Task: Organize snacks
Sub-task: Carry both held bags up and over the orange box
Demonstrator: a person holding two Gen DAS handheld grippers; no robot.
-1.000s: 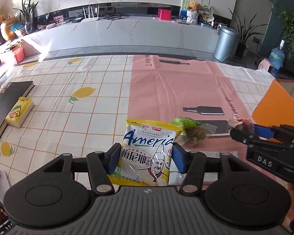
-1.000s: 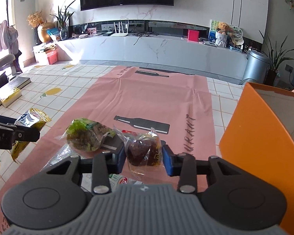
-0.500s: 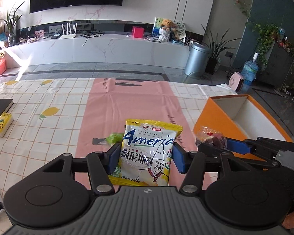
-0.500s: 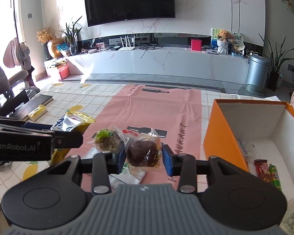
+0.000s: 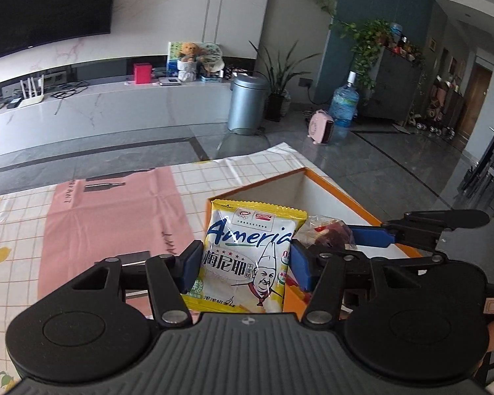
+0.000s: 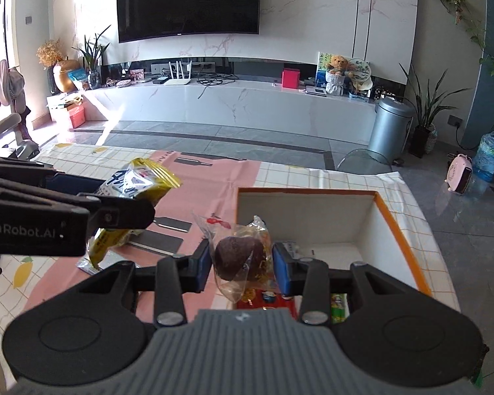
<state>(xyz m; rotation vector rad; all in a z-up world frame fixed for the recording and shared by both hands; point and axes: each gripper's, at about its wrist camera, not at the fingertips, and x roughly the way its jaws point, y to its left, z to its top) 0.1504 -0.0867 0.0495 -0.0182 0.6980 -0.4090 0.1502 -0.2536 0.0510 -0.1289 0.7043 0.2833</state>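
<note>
1. Two snacks are in our grip at once; the yellow "Ameria" snack packet stands upright between the blue pads of the left gripper, which is closed on its lower half; the clear-wrapped dark pastry sits pinched between the pads of the right gripper, closed on it as far as the wrapper lets them go.

2. We judge the step in hand to be the carry to the box; both loads hang in the air at the orange box; the pastry seems to be over its near left part, the packet nearer its left wall, though we cannot tell whether it is fully past the rim.

3. We think the next move calls for bringing each load over the white interior, lowering, then parting the jaws; the two grippers are close together, so releasing one at a time would lower the risk of a knock; the packet is tall and may catch on the wall.

4. From the right wrist we see inside the box: a few small wrapped snacks lying on the floor of the box beneath the gripper, and a far half that looks bare; from that view the packet shows only side-on.

5. From the left wrist we see the packet's printed front and the far corner of the box, but its floor is hidden behind the packet and the right gripper.

6. Outward lies the pink mat on the checked tablecloth.
</note>
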